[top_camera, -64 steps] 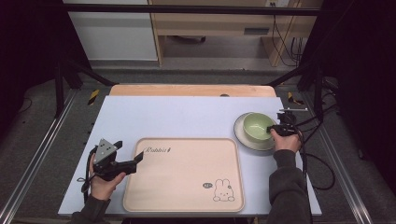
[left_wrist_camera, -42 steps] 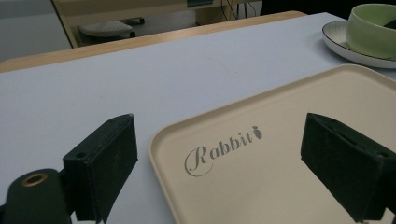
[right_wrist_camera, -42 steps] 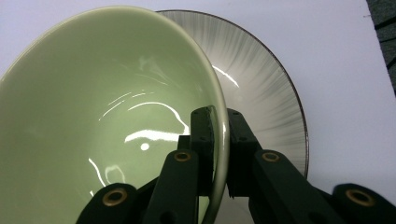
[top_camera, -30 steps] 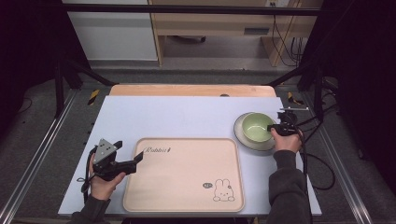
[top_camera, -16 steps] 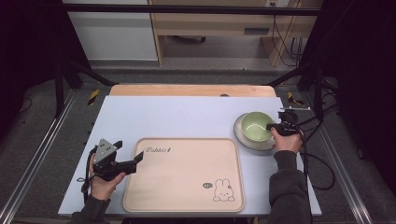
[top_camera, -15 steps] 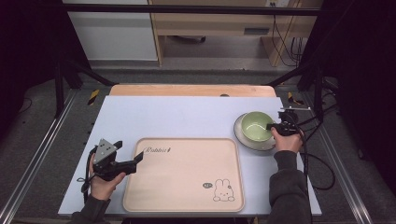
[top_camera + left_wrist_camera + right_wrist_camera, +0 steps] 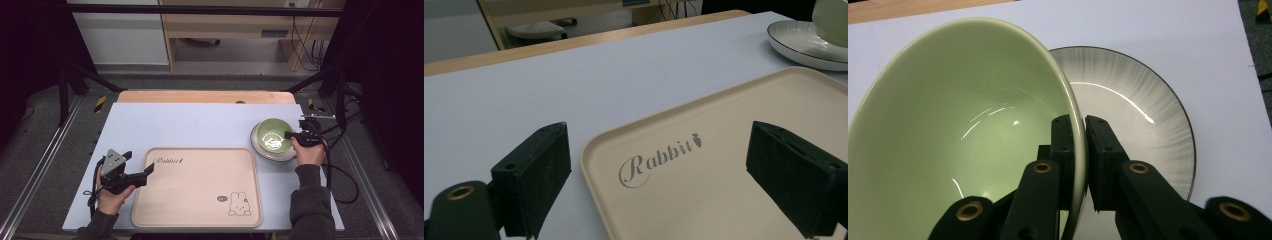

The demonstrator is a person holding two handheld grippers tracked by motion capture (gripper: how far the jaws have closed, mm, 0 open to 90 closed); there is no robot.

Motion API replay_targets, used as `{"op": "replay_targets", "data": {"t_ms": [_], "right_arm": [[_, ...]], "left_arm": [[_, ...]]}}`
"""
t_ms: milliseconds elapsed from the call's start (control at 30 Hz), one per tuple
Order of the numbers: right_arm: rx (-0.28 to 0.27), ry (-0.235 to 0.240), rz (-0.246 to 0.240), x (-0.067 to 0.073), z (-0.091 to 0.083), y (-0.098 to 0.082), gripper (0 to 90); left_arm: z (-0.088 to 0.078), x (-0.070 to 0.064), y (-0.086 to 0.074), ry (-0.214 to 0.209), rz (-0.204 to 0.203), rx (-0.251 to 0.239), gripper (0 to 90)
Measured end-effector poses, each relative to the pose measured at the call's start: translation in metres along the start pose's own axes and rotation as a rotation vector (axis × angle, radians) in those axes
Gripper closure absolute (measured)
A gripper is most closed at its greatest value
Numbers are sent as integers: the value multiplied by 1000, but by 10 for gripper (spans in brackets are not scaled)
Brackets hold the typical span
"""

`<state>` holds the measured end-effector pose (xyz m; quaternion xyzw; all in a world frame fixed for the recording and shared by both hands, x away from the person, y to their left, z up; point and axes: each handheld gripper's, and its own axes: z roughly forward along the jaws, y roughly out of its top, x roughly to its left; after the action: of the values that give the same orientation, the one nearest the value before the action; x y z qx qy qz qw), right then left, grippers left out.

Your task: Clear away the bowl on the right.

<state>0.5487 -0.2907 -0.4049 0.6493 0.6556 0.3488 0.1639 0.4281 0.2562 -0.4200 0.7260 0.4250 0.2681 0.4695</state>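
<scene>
High view: the right gripper (image 7: 289, 135), clamped on the green bowl (image 7: 273, 136) rim, has lifted and tilted it off the plate (image 7: 280, 154) at far right. The left gripper (image 7: 148, 170) stays spread, unmoved, over the tray (image 7: 200, 210) corner.

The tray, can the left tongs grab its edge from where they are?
Probably yes. The left tongs are open, with the tray's near corner lying between and just ahead of their two pads. Nothing sits in between, so a short push forward should get them onto the rim.
</scene>
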Motion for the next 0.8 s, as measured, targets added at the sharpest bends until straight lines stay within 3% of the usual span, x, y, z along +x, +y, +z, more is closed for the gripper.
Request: {"op": "replay_targets", "data": {"t_ms": [333,567,800], "right_arm": [[-26,26,-55,14,-11,-5,832],[-59,87,-97,30,-21,-11,832],[-57,127,-130,42,-25,-17,832]], "left_arm": [[0,0,0,-1,-1,-1,103],[0,0,0,-3,-1,-1,103],[0,-1,-1,-4,-1,-3,103]]}}
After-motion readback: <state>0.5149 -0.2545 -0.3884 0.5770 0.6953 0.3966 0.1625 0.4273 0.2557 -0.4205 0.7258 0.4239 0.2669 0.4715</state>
